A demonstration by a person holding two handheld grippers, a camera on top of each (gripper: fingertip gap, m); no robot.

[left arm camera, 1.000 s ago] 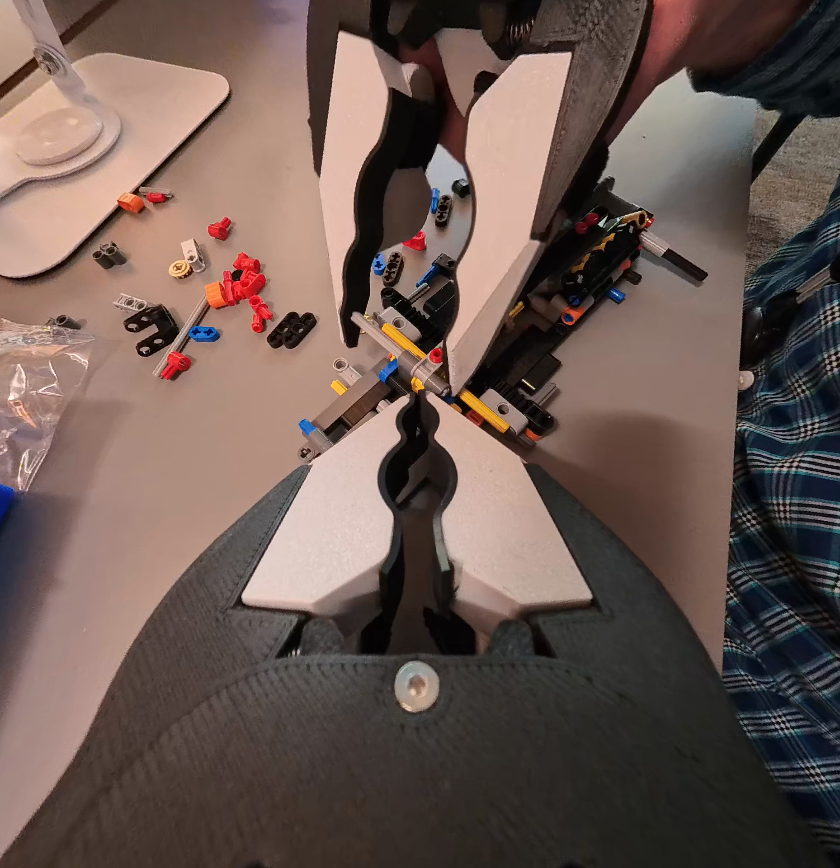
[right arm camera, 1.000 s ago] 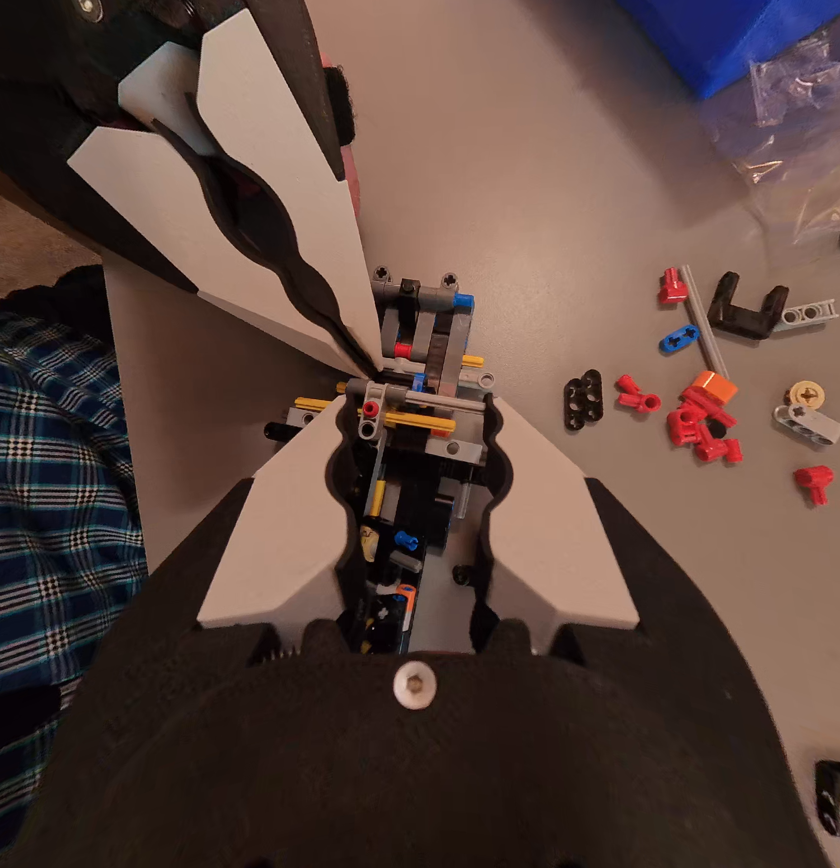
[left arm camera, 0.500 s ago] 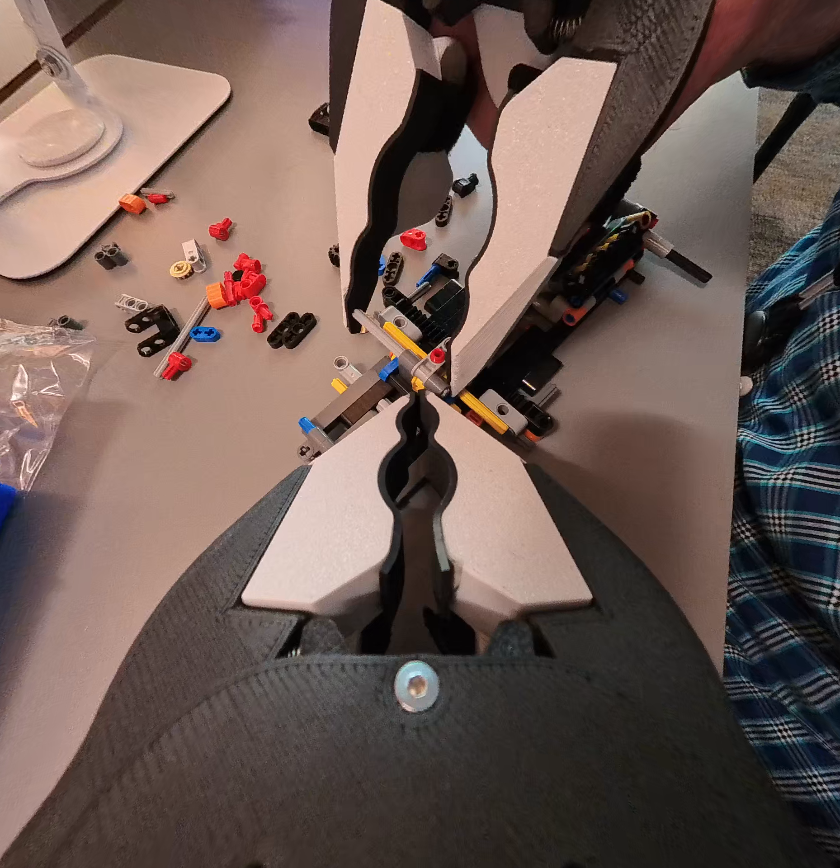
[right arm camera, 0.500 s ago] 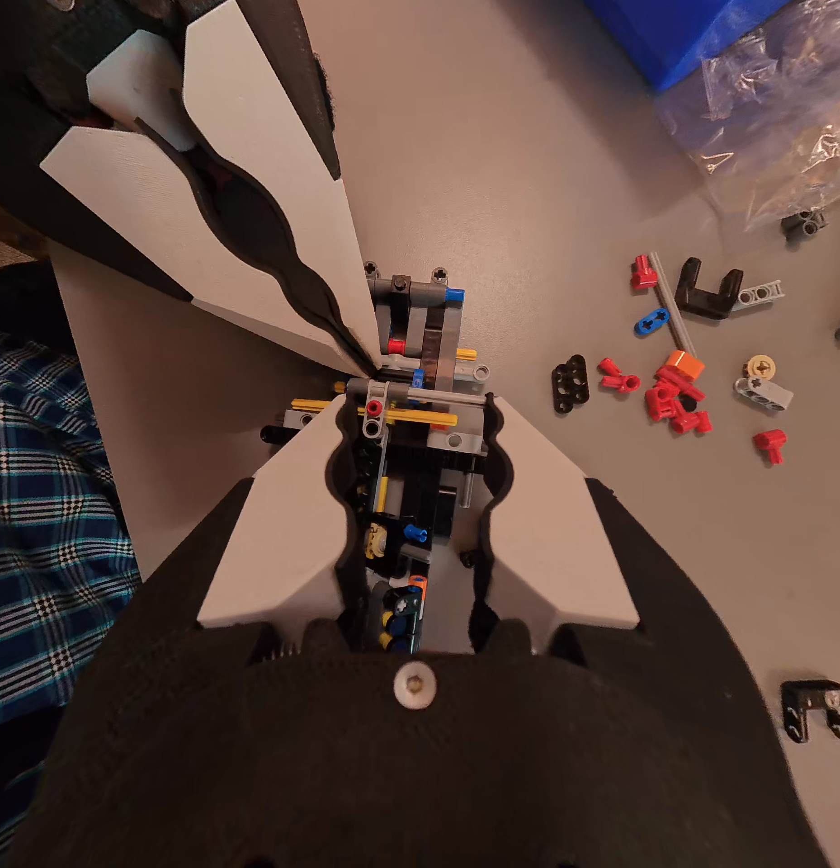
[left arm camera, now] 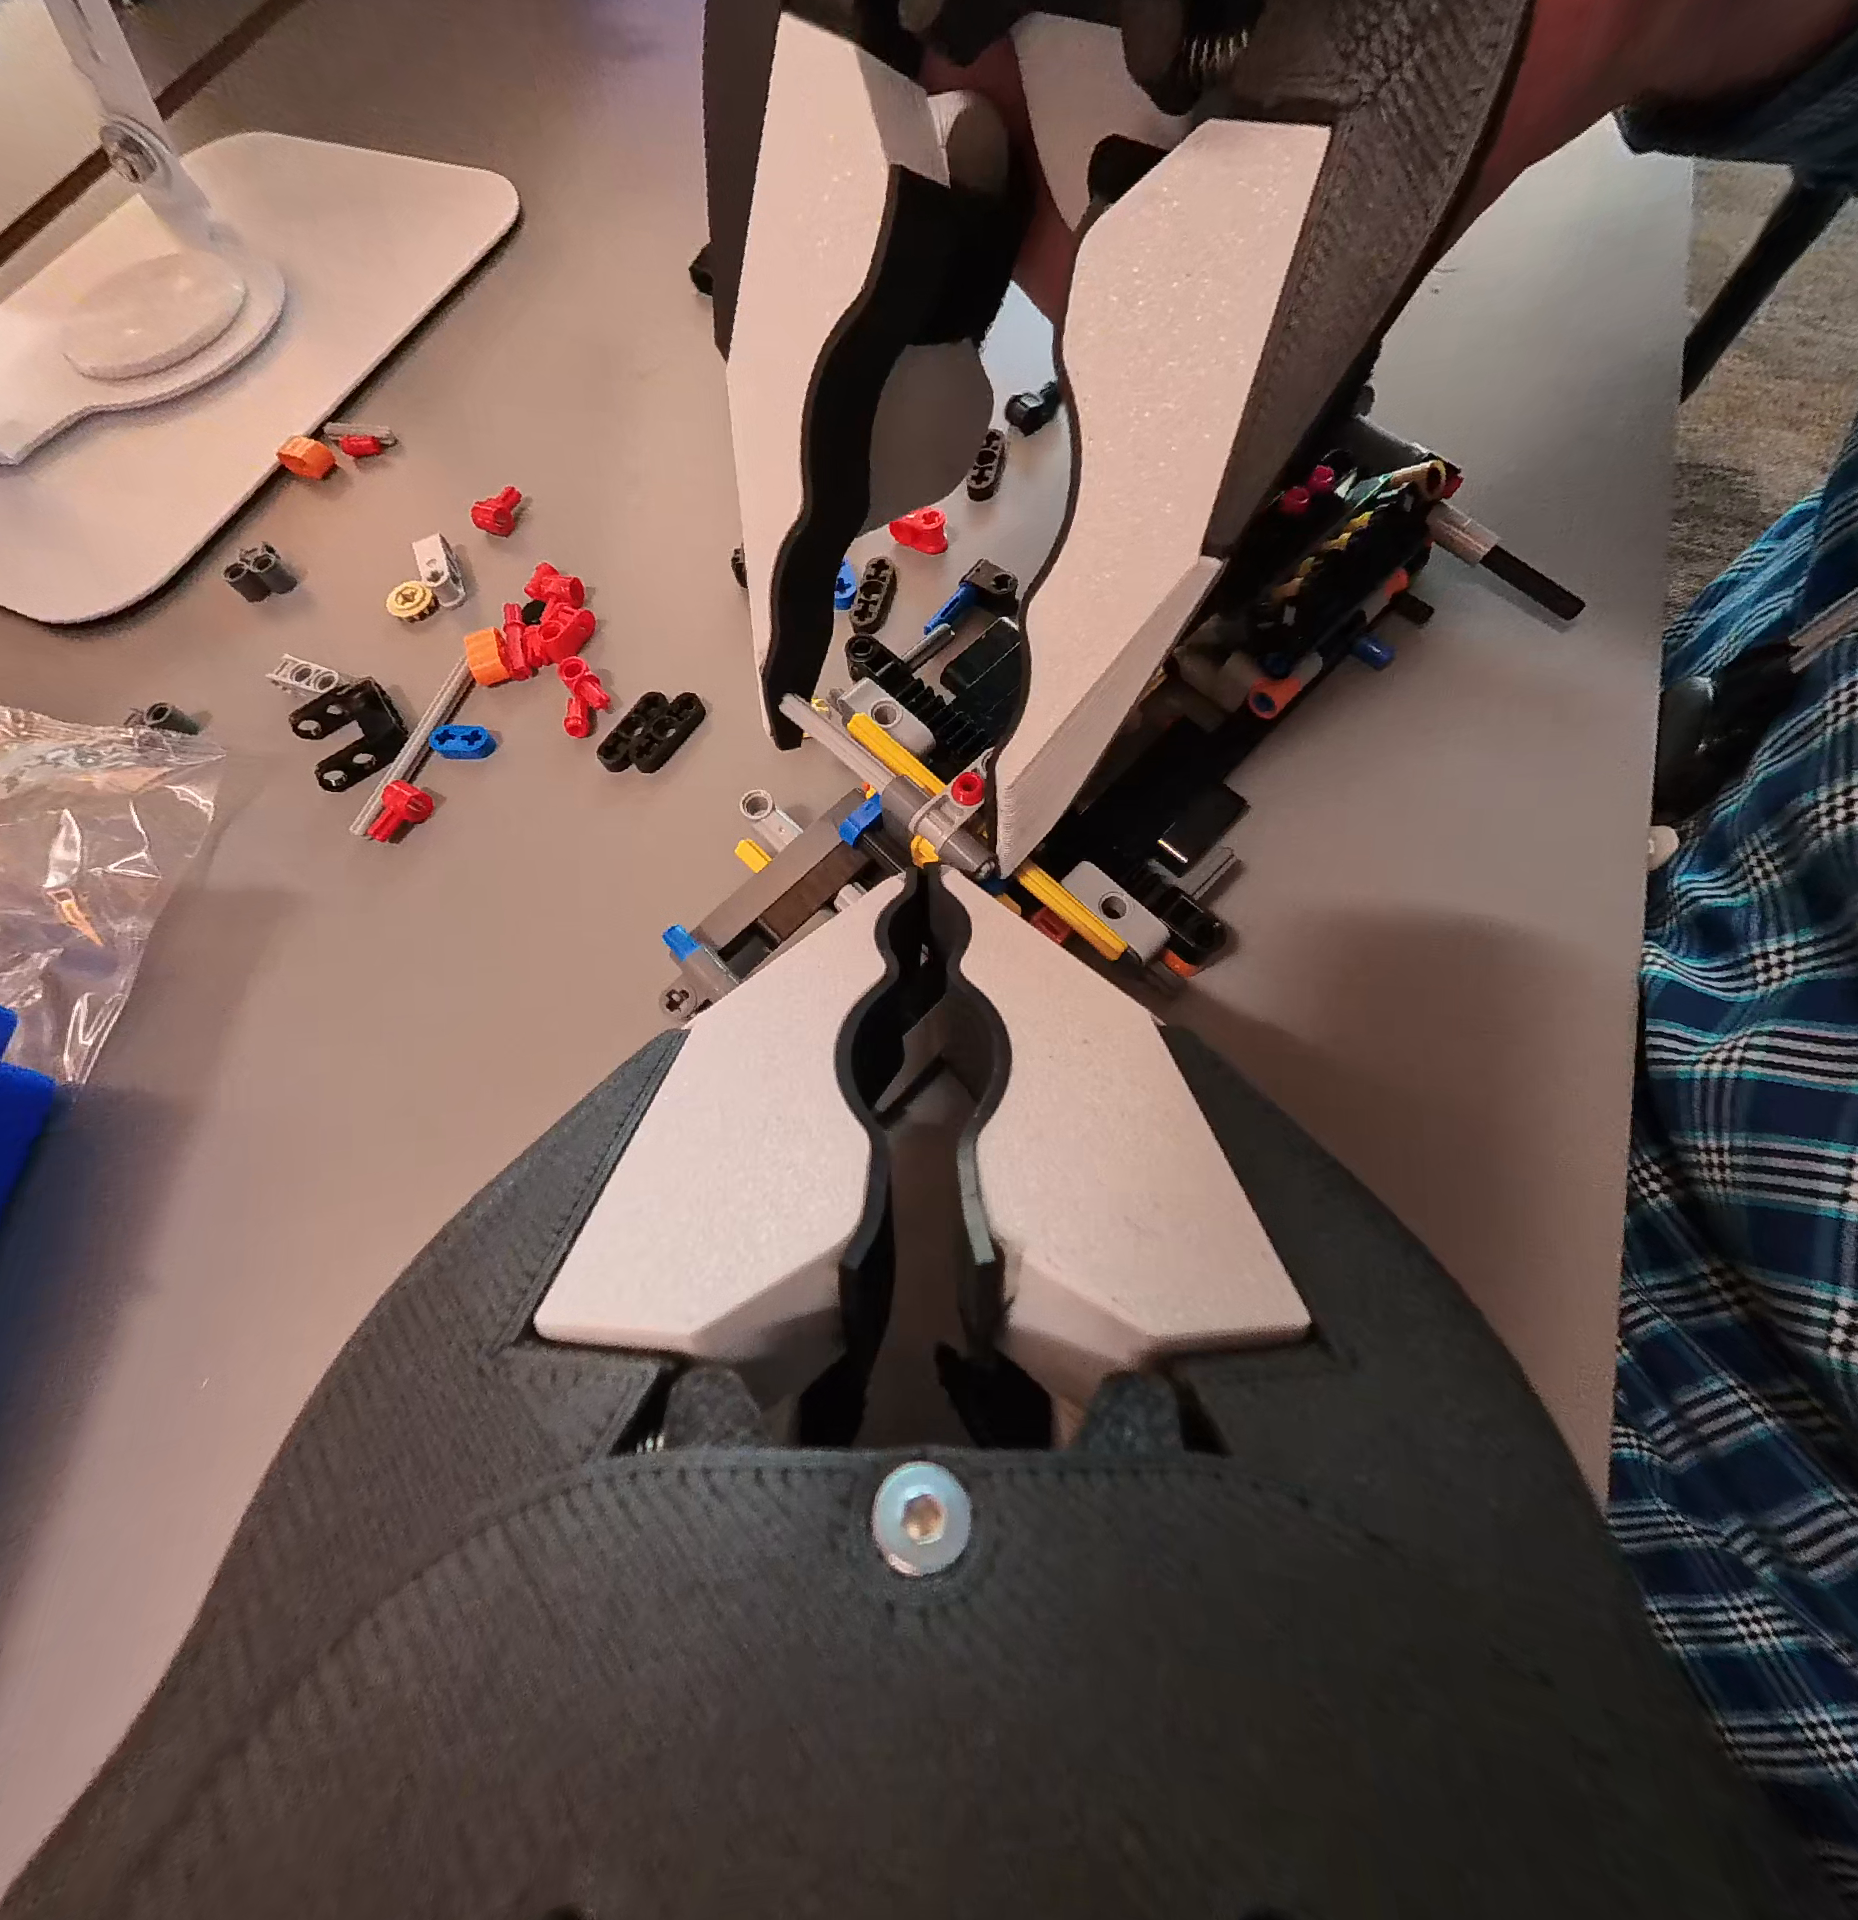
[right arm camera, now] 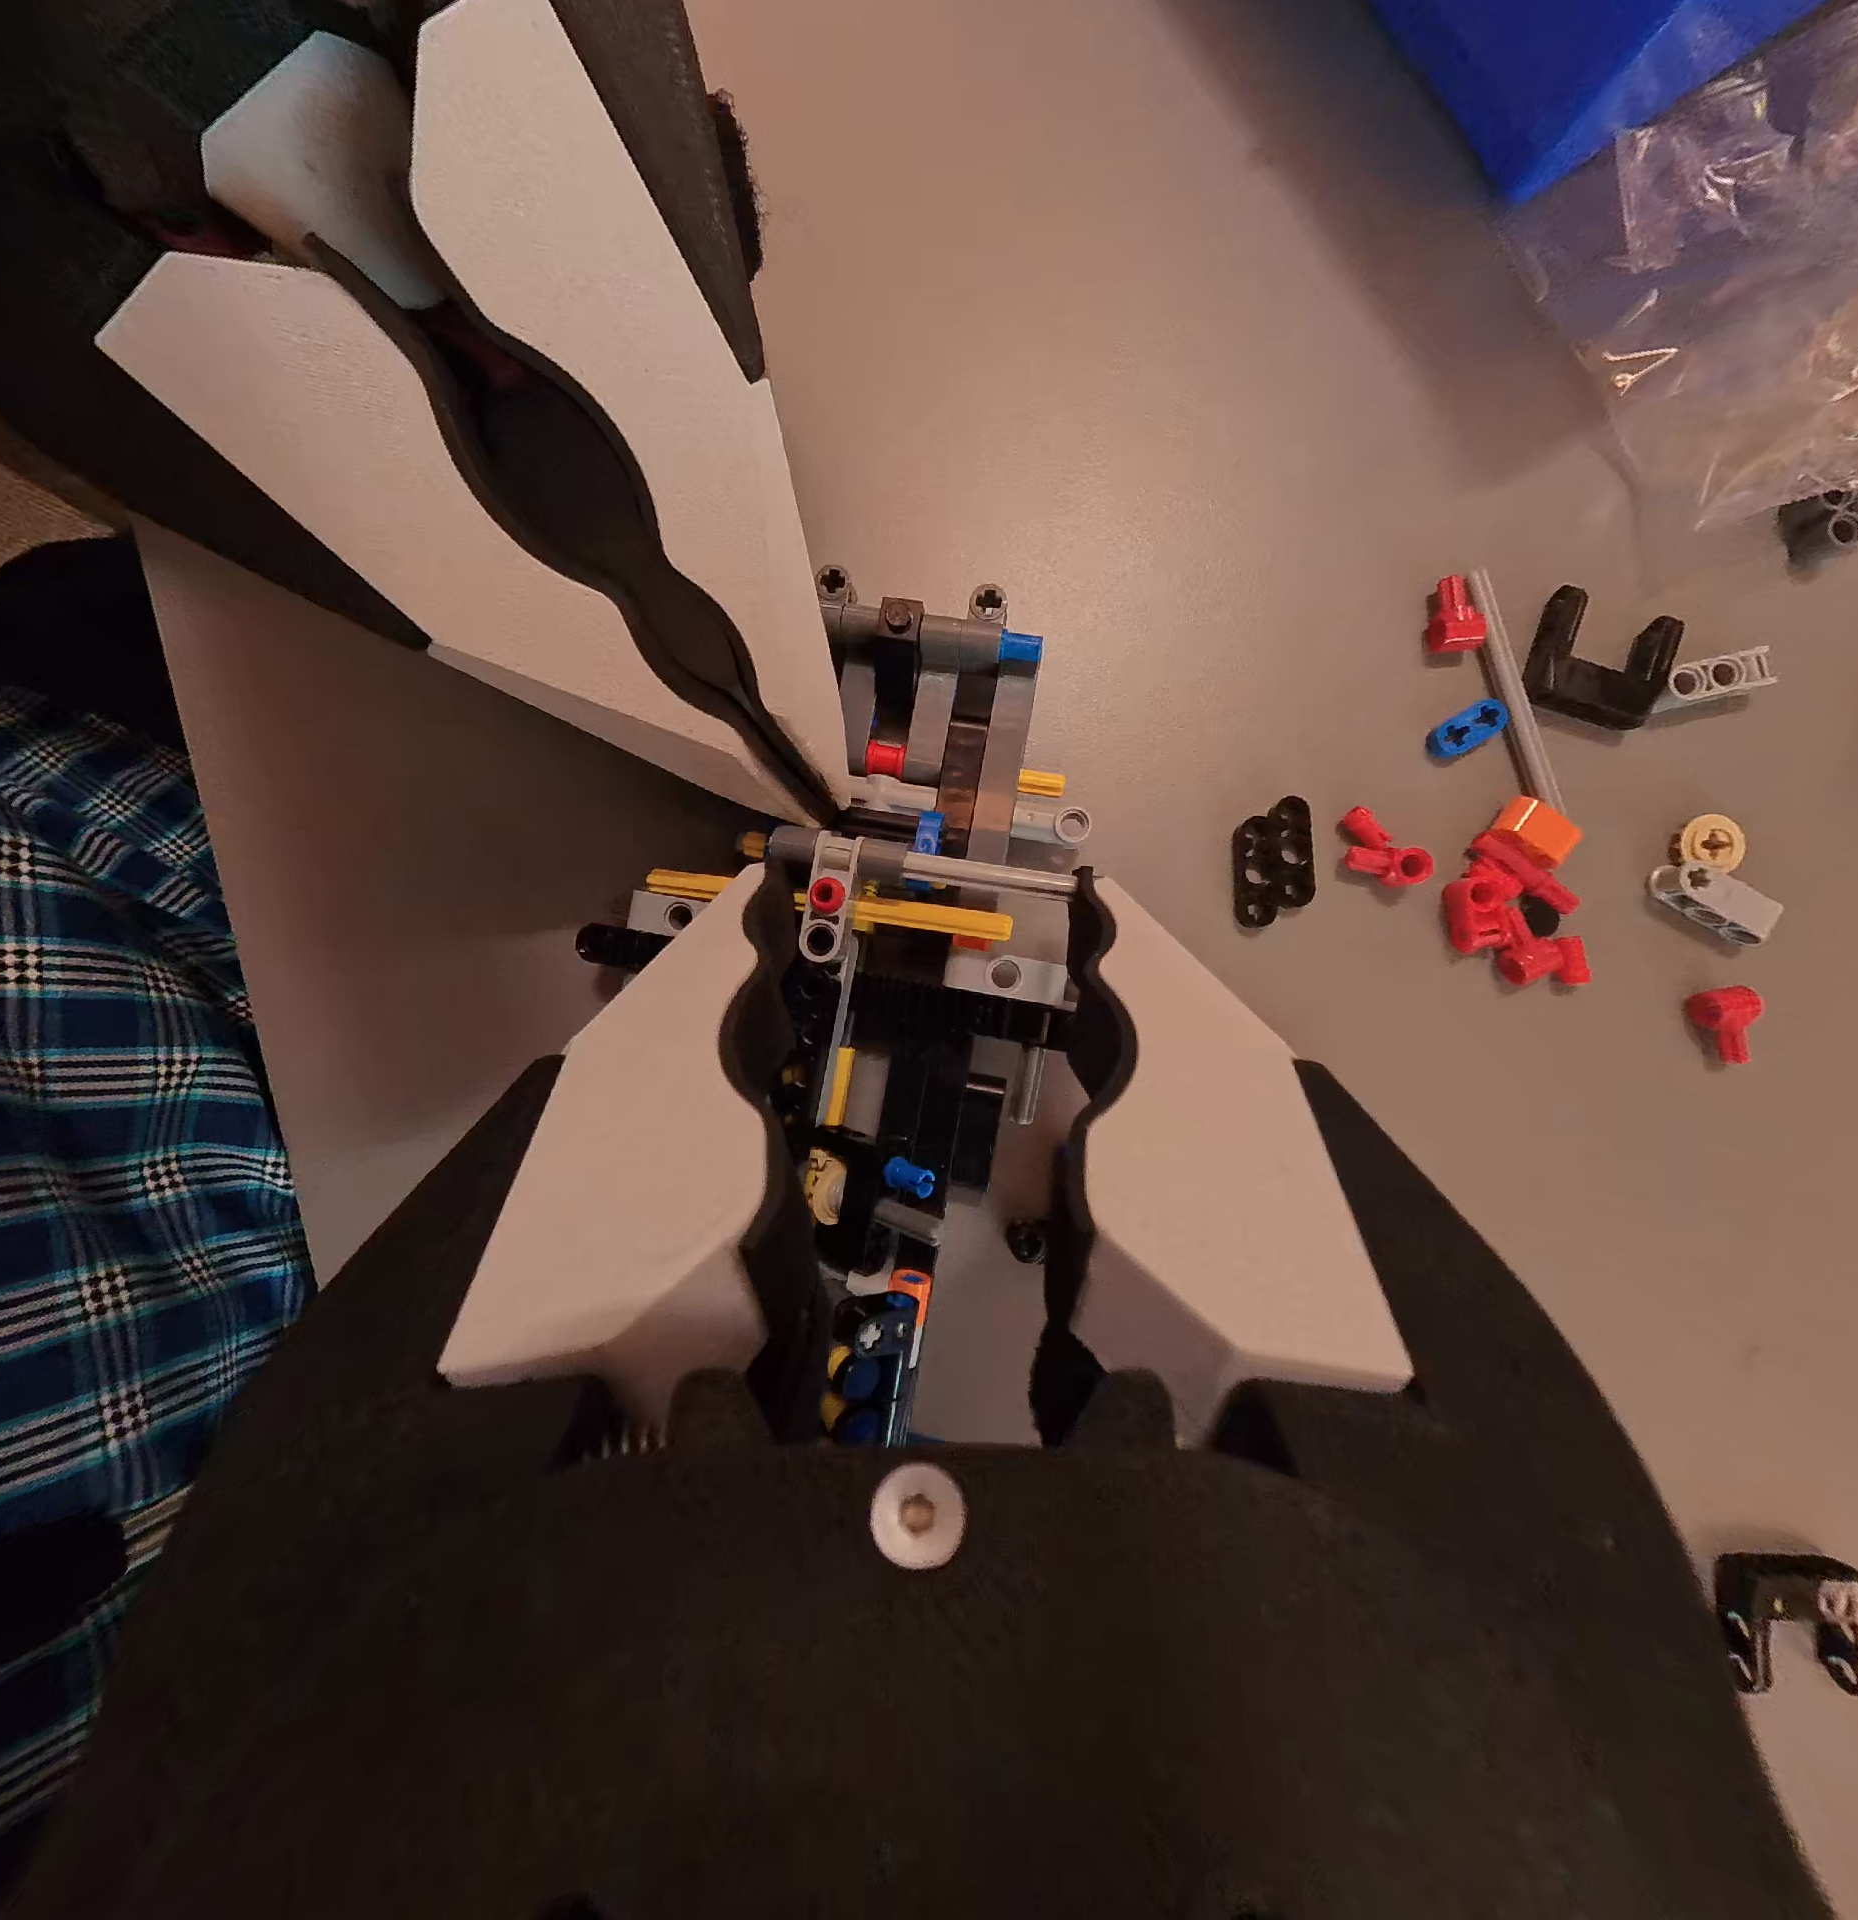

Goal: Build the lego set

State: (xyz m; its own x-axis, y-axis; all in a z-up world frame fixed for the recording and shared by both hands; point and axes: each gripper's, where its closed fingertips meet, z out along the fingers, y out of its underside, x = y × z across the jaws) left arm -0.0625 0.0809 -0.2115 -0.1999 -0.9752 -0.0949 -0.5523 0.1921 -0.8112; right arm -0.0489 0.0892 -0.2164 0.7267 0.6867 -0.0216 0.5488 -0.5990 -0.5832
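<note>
Fingertips of the left gripper (left arm camera: 930, 883) meet, pressed together against the near end of the lego model (left arm camera: 1101, 790), at a grey axle with a red pin; whether a part is pinched between them cannot be told. Right gripper (right arm camera: 920, 883): fingers spread wide, straddling the model (right arm camera: 920, 997), their tips at either end of its grey cross-axle and yellow beam. The model, a long black and grey technic chassis with yellow, blue, red and orange pins, lies flat on the grey table (left arm camera: 385, 1039) near its edge. Loose parts (left arm camera: 530, 655), red, black, grey and orange, lie scattered well to one side, beside a clear plastic bag (left arm camera: 63, 831).
</note>
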